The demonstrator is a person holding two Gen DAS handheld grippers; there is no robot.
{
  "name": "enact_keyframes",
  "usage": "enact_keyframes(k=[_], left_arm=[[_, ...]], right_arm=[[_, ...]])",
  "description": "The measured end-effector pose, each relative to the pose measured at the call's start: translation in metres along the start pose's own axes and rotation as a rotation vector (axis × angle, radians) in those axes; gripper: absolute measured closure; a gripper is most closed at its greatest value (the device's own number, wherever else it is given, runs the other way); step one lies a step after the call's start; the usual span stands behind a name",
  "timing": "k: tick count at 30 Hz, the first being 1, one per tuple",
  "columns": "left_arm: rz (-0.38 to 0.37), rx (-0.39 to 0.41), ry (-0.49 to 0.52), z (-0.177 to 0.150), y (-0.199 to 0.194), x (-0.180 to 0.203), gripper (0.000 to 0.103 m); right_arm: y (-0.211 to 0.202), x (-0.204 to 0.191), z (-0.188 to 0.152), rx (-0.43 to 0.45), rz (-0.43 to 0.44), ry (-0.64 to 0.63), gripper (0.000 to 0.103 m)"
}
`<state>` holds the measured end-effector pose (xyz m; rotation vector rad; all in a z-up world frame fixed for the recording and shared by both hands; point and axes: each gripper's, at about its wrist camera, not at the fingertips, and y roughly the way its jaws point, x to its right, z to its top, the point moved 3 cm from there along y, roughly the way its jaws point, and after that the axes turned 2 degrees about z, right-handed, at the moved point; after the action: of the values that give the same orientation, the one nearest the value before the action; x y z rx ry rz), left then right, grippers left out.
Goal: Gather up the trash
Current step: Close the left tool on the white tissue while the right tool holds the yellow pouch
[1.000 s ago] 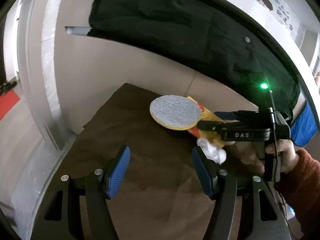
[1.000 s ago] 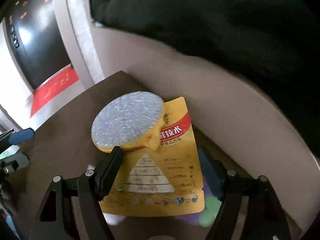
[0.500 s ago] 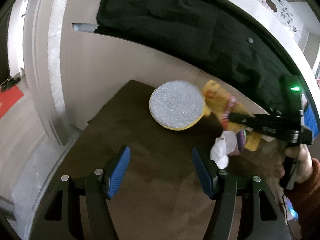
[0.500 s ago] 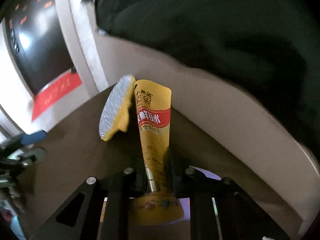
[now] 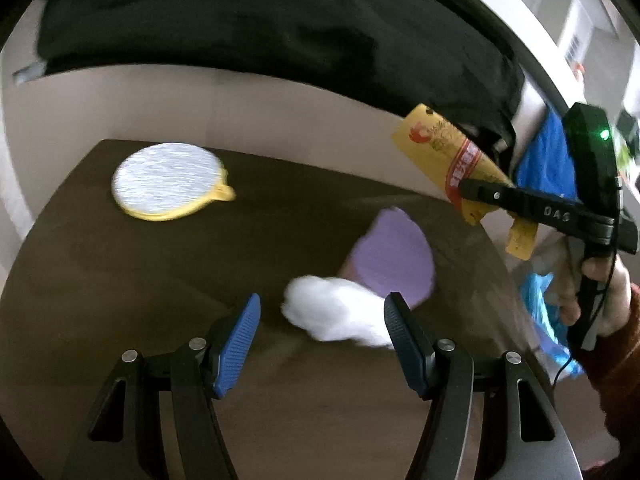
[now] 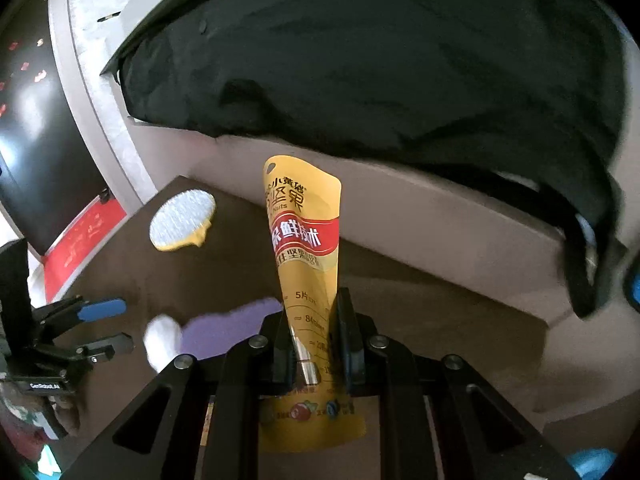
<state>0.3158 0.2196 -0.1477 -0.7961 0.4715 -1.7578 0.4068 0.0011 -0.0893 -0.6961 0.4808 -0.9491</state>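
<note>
My right gripper (image 6: pixel 310 316) is shut on a yellow snack pouch (image 6: pixel 306 224) with a red band, which stands up out of the jaws, lifted off the dark brown table (image 6: pixel 224 276). From the left wrist view the same pouch (image 5: pixel 444 156) hangs in the right gripper (image 5: pixel 466 188) above the table's right edge. My left gripper (image 5: pixel 320 320) stands open just short of a white crumpled tissue (image 5: pixel 336 316), which lies against a purple piece (image 5: pixel 394 258). A round silver lid with a yellow rim (image 5: pixel 166 180) lies at the table's far left.
A black garment (image 5: pixel 280 20) is draped over the beige ledge behind the table. Blue fabric (image 5: pixel 546 160) and a blue plastic bag (image 5: pixel 540 304) sit past the right edge, by the person's hand (image 5: pixel 608 288). A red mat (image 6: pixel 84 236) lies on the floor to the left.
My right gripper closed on the yellow pouch and lifted it off the table to the right, uncovering the purple piece. My left gripper swung right, toward the white tissue.
</note>
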Motion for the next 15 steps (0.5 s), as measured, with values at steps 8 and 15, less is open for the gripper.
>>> enact_keyframes(k=[8,15], left_arm=[[0.034,-0.075,-0.104,-0.009,0.032,0.019,0.047],[0.112,0.033,-0.174,-0.013,0.002,0.023,0.095]], right_arm=[[-0.019,0.011,-0.044,0.031,-0.010,-0.010,0.088],[-0.042,-0.001,-0.080,0.066,0.022,-0.012,0.088]])
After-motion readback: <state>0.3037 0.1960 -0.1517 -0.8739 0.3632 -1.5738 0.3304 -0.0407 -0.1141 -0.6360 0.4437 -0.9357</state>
